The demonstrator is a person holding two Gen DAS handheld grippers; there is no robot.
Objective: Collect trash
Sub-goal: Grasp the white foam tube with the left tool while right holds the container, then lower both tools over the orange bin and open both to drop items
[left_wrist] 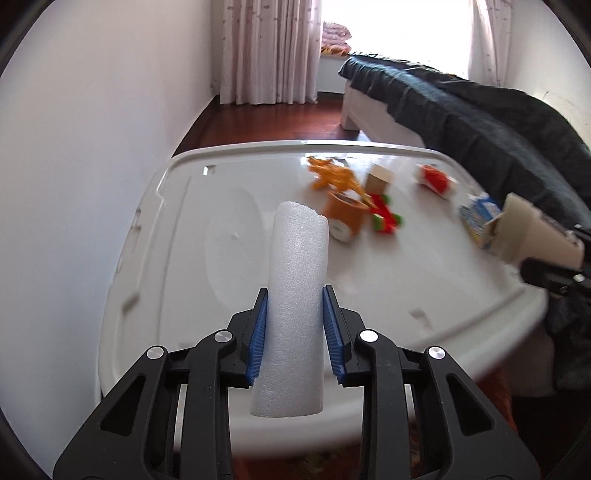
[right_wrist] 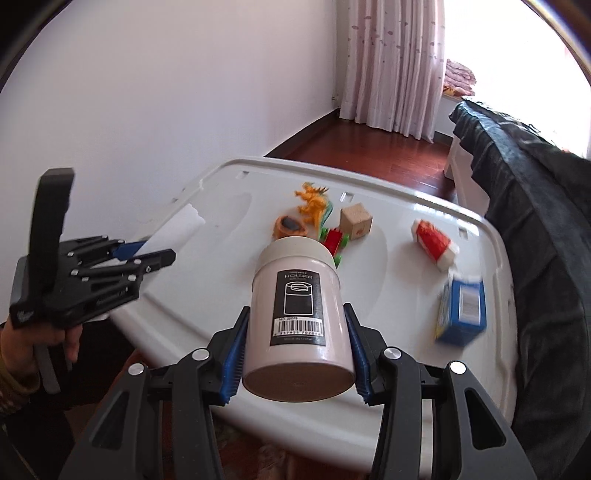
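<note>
Foam roll (left_wrist: 295, 295) between left tongs (left_wrist: 294, 295)

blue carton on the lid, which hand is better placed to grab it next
Right, though neither is free. The blue carton lies just beside the right gripper, which is shut on the white canister. The left gripper, holding the foam roll, sits across the lid.

Blown-out window (left_wrist: 391, 26) backlight, fisheye-curved edges, motion blur at right.

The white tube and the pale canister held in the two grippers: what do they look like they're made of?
White tube: probably foam, matte, with a fine bubbly grain and a ragged top edge. Pale canister: smooth and glossy, likely plastic or coated metal, with a printed barcode label.
</note>
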